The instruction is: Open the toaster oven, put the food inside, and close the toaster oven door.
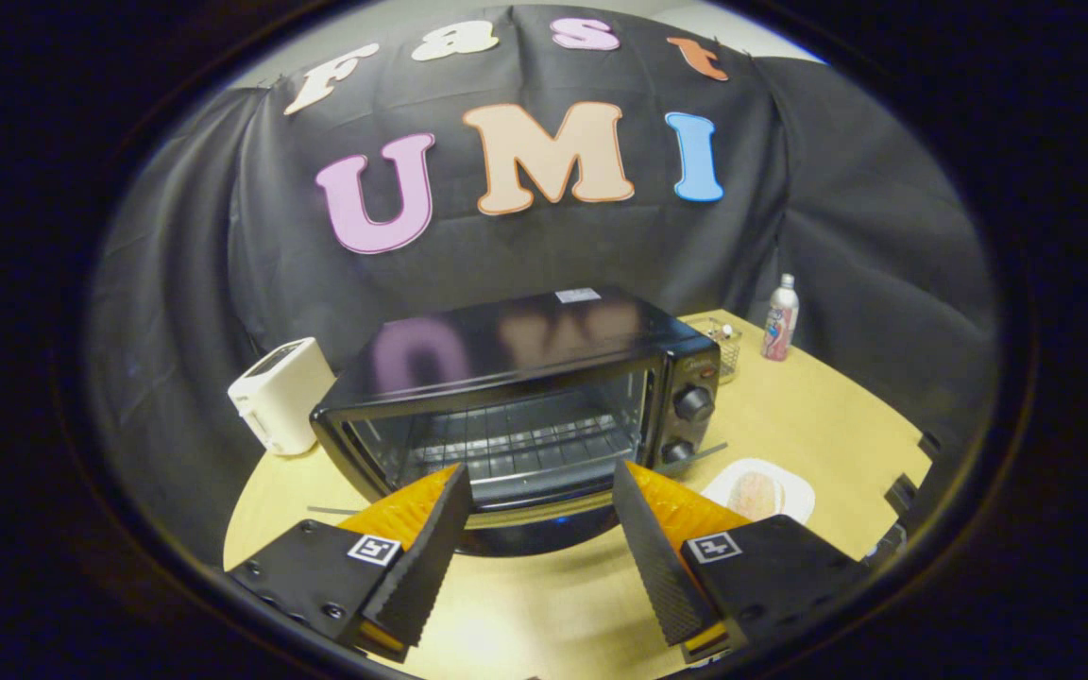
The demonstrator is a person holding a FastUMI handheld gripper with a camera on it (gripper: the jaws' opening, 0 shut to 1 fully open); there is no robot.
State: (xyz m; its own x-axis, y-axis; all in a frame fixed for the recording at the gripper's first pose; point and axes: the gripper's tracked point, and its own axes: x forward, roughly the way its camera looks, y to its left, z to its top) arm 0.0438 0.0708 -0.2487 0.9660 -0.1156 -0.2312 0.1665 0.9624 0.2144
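Wooden table (790, 416) ahead, your gripper (541, 510) spread wide and holding nothing before the toaster oven (516, 397); miss the door's handle, and the oven may slide toward the white toaster (281, 395).

The light is even and moderately bright, coming from above; a pale glare patch lies on the wooden table (544, 604) between the gripper (542, 505) fingers, which stand wide apart. The glossy toaster oven (516, 397) top mirrors the wall softly. Fisheye bending and darkening grow toward the rim, with slight blur there.
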